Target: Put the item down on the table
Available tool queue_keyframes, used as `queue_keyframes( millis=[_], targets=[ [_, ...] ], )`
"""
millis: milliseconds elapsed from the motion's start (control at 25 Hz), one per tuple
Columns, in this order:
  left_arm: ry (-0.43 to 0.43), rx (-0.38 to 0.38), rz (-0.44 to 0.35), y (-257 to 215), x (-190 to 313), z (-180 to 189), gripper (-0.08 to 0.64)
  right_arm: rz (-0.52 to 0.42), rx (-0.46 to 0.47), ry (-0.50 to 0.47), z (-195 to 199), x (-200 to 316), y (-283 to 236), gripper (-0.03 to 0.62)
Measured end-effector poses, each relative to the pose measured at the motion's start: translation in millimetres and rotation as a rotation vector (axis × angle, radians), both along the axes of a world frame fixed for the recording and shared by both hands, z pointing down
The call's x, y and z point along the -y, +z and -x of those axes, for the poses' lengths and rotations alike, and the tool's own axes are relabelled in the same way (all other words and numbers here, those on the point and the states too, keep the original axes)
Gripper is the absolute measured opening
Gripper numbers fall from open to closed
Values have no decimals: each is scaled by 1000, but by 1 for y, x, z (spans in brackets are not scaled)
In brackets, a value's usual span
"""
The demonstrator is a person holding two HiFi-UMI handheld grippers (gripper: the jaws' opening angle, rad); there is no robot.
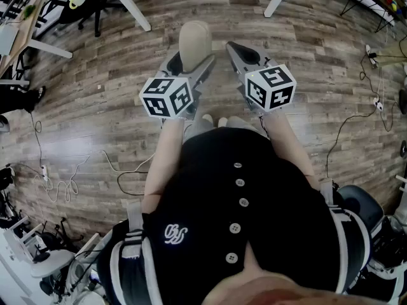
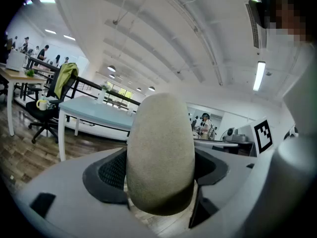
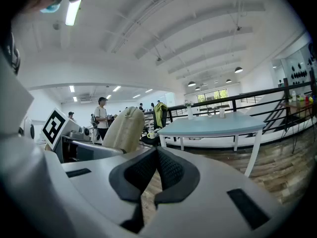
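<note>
A beige, egg-shaped padded item (image 1: 194, 42) stands upright between the jaws of my left gripper (image 1: 191, 63), over the wooden floor. In the left gripper view the item (image 2: 159, 152) fills the middle, and the black pads (image 2: 113, 171) press on its sides, so the left gripper (image 2: 161, 177) is shut on it. My right gripper (image 1: 240, 53) is held level beside it on the right; its pads (image 3: 166, 168) meet at the tip with nothing between them. The right gripper view shows the item (image 3: 124, 129) to its left. A light blue table (image 3: 213, 125) stands ahead.
The same table (image 2: 94, 114) is ahead on the left in the left gripper view, with an office chair (image 2: 49, 108) and jacket beside it. Cables (image 1: 63, 183) trail over the wood floor (image 1: 95, 94). White table legs (image 1: 130, 5) stand further off. People stand in the background.
</note>
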State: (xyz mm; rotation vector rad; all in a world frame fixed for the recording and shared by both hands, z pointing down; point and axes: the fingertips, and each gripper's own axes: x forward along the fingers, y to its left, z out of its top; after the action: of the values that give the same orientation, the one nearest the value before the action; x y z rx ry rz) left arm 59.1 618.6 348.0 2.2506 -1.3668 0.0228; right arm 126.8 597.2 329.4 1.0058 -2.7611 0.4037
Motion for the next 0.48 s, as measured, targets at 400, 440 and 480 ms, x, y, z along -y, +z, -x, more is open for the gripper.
queue_keyframes(
  millis=[400, 440, 480],
  targets=[
    [-2, 19, 20, 7, 11, -3, 388, 0, -12, -3, -6, 5, 5, 11],
    [-4, 19, 21, 7, 12, -4, 388, 2, -15, -3, -8, 5, 7, 11],
    [-5, 20, 22, 8, 13, -4, 388, 1, -18, -2, -9, 6, 7, 11]
  ],
)
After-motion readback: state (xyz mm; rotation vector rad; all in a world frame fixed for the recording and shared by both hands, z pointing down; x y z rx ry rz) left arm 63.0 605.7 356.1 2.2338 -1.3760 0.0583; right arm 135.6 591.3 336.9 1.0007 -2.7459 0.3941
